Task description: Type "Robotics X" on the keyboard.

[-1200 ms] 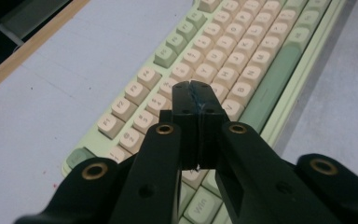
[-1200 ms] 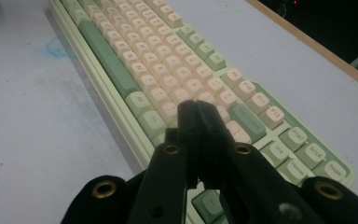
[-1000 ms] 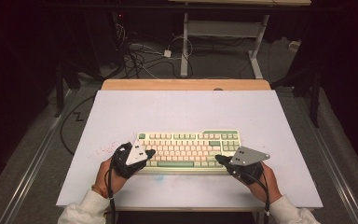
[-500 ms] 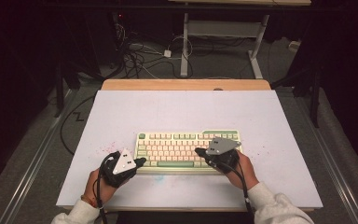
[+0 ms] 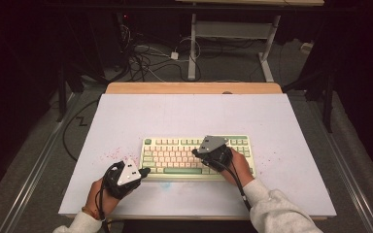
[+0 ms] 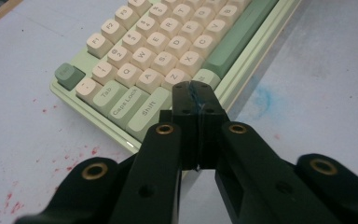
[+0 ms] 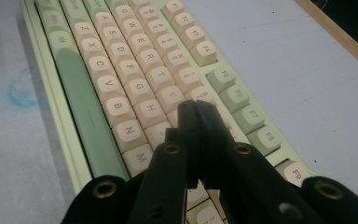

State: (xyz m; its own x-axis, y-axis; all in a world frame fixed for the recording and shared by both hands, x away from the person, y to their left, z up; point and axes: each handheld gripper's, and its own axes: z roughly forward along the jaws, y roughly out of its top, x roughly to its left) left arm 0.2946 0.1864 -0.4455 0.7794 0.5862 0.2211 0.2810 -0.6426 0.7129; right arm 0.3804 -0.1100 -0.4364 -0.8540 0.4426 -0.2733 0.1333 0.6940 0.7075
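Over the keyboard [image 5: 196, 156] lying mid-surface [image 5: 189, 111], the right gripper [image 5: 195, 152] is clenched empty above the middle keys; left gripper [image 5: 145, 171] clenched empty at its near-left corner; no key seen pressed, typing judged barely started

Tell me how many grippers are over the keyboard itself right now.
1. The right gripper is above the keyboard keys; the left gripper sits just off its near left corner.
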